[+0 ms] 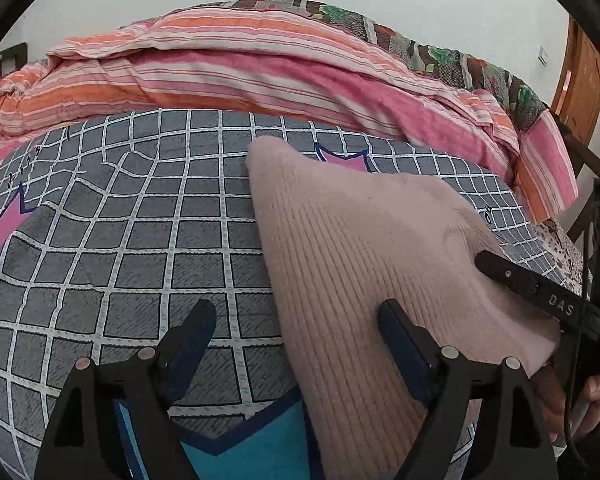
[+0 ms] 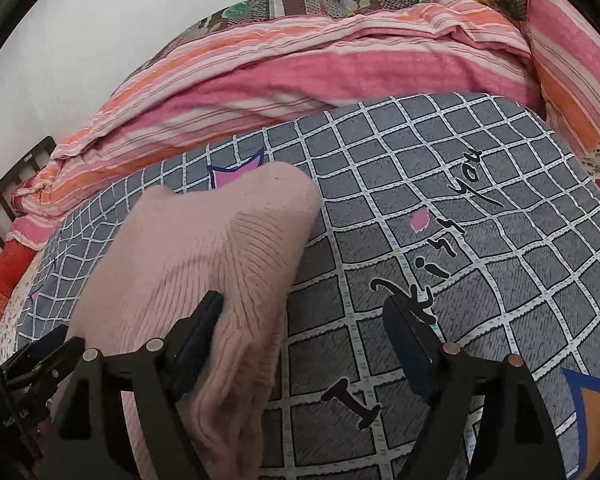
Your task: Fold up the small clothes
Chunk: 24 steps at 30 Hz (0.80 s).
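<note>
Left gripper (image 1: 296,322), low centre of the left wrist view: jaws spread wide, pinching nothing. Left finger over bare checked cloth, right finger over the near part of the pink ribbed knit garment (image 1: 360,248), contact impossible to confirm.

Right gripper (image 2: 304,320), low centre of the right wrist view: likewise spread, nothing between the jaws. Left finger lying on or just above the garment's right edge, right finger over the printed lettering (image 2: 432,280) on the grey grid bedsheet (image 2: 460,184). Also visible at the right edge of the left wrist view, one black finger resting against the knit's right border.

Garment itself: centre-right in the left view, centre-left in the right view, lying on the sheet as a narrow strip, apparently doubled lengthwise already, far end rounded near a pink cat-shaped print (image 1: 342,158). Striped pink and orange quilt (image 1: 228,68) bunched across the upper part of both frames, well apart from the knit.

Judged step: taking hold of the near end for a crosswise fold.

To do it well:
- Lower each gripper onto its own near corner, left and right edges matched.
- Close on both layers together, not the top one alone.
- Avoid catching the sheet beneath; soft knit and sheet bunch easily.
- Lift low and level, carry toward the far rounded end, lay edges flush.
- Release only once flat.
</note>
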Each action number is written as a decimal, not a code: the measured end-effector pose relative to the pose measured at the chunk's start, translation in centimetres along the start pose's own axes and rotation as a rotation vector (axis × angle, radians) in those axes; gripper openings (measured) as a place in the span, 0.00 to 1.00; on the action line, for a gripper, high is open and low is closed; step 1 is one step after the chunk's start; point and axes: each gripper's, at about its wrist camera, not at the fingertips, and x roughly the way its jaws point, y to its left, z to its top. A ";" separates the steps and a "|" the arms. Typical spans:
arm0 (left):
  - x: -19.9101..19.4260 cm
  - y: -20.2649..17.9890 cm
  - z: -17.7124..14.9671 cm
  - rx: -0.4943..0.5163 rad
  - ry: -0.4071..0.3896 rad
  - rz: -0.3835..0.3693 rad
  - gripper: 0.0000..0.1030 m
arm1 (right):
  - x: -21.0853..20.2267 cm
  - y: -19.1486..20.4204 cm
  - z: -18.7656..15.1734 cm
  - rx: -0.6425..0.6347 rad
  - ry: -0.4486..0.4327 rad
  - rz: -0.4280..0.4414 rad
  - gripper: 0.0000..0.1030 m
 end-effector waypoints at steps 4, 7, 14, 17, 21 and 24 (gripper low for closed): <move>-0.3 -0.4 -0.1 0.009 -0.024 0.028 0.83 | -0.7 0.6 0.1 -0.057 -0.016 -0.040 0.83; -0.5 -0.5 -0.2 -0.001 -0.028 0.044 0.83 | -1.3 1.4 0.1 -0.104 -0.057 -0.120 0.93; -0.4 -0.1 -0.2 -0.029 -0.033 0.053 0.91 | -1.8 1.9 -0.2 -0.137 -0.057 -0.135 0.95; -0.4 -0.3 -0.2 -0.028 -0.037 0.060 0.93 | -1.8 1.5 -0.1 -0.113 -0.043 -0.092 0.95; -0.4 -0.3 -0.1 -0.030 -0.043 0.073 0.96 | -1.8 1.0 0.1 -0.116 -0.029 -0.018 0.95; -0.6 -0.3 -0.1 -0.029 -0.062 0.070 0.96 | -1.7 0.9 -0.1 -0.119 -0.036 -0.011 0.95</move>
